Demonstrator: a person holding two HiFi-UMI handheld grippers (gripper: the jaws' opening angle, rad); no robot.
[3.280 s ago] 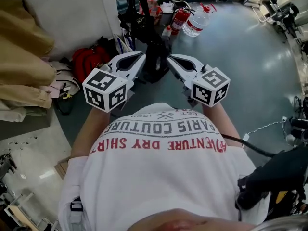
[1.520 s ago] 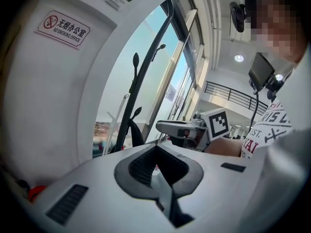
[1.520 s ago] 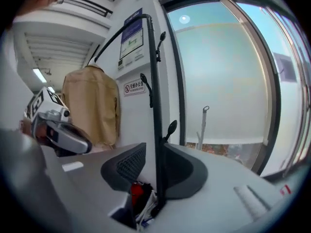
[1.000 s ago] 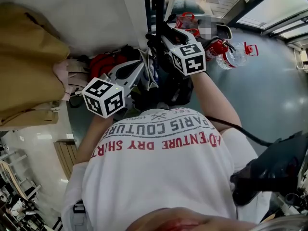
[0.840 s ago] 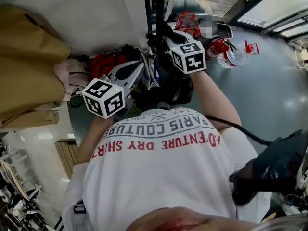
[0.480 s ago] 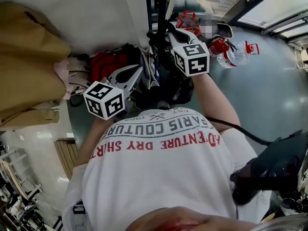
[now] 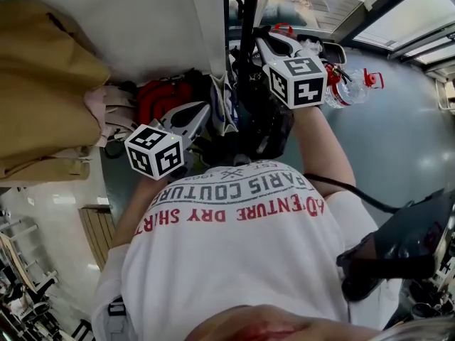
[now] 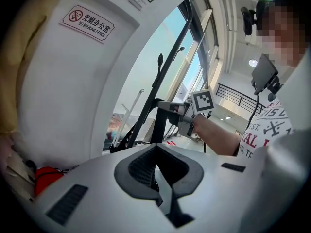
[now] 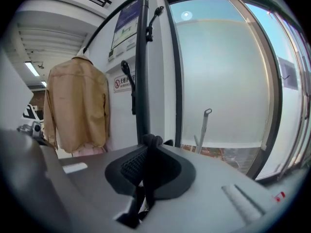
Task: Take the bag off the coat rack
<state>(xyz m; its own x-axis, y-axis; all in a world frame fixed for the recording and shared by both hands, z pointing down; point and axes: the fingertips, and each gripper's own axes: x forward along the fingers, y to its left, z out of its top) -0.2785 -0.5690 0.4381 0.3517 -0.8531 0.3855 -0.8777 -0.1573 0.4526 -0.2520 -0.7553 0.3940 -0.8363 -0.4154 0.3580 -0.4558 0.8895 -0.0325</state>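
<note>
Lifting step: you have the bag's strap gripped, and I judge you are at the stage of raising it clear of the coat rack; the bag is not yet free
Beige jacket (image 7: pixel 43 84): hangs at the far left, well apart from both grippers and no part of this job
Left gripper (image 8: pixel 155 148): your jaws stand together with nothing between them; it sits low, left of the pole and near the bag's side, holding none of it
Red bag (image 7: pixel 160 98): lies down by the wall beyond your left gripper; it is not on the rack, so leave it
Coat rack (image 7: pixel 249 16): its black pole rises in the middle, between your two grippers; in the right gripper view it stands just beyond the jaw tips, with hooks higher up
Bag (image 7: pixel 264 123): dark, hanging close against the pole, below your right gripper and just ahead of your chest
Right gripper (image 9: pixel 148 142): held high, just right of the pole; its jaws have just been closing and now stand nearly together, pinched on the strap (image 9: pixel 149 166)
Strap and pads (image 9: pixel 132 168): the strap runs down between the ribbed pads, touching both, and its bunched top pokes just past the tips
Hook: the strap seems to loop over a hook near the pole, but you cannot see which one from these views
Next move: keep the pinch firm, carry the strap up and away from the pole until the loop clears its hook, and have your left gripper ready beside the bag in case it swings
</note>
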